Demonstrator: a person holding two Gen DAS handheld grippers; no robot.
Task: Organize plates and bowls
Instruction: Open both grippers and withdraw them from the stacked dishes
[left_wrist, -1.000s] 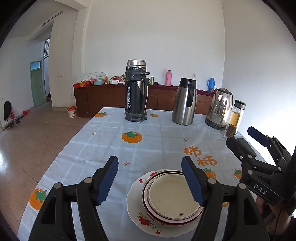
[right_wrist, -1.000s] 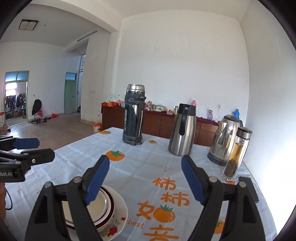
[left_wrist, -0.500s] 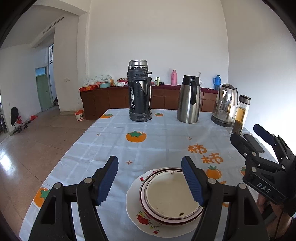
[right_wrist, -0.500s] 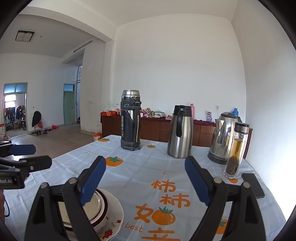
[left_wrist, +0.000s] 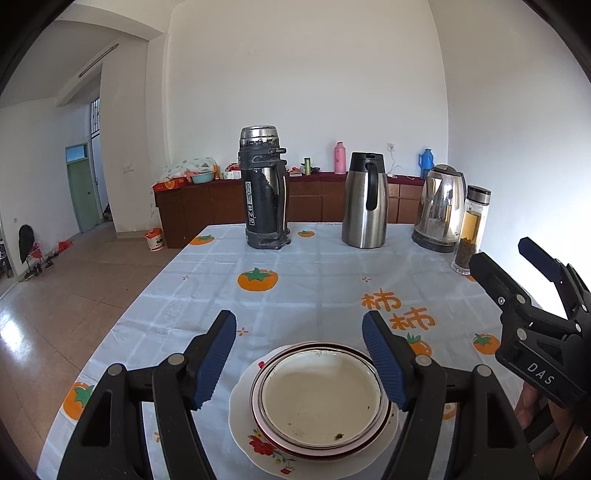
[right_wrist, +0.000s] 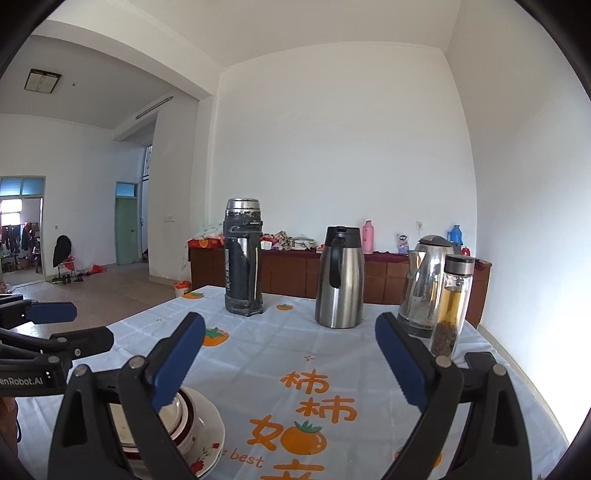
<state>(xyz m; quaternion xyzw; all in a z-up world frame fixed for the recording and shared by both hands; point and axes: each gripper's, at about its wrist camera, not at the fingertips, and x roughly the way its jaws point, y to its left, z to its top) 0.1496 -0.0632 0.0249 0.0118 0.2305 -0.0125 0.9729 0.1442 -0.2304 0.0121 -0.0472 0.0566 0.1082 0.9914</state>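
Left wrist view: the left tool (left_wrist: 299, 354), jaws apart and empty, hovers over the stacked bowls (left_wrist: 320, 397) on the flowered plate (left_wrist: 258, 439) at six o'clock on the surface (left_wrist: 317, 280). At three o'clock the right tool (right_wrist: 290, 363) also gapes empty. A careless descent could clip the rim and topple the stack.
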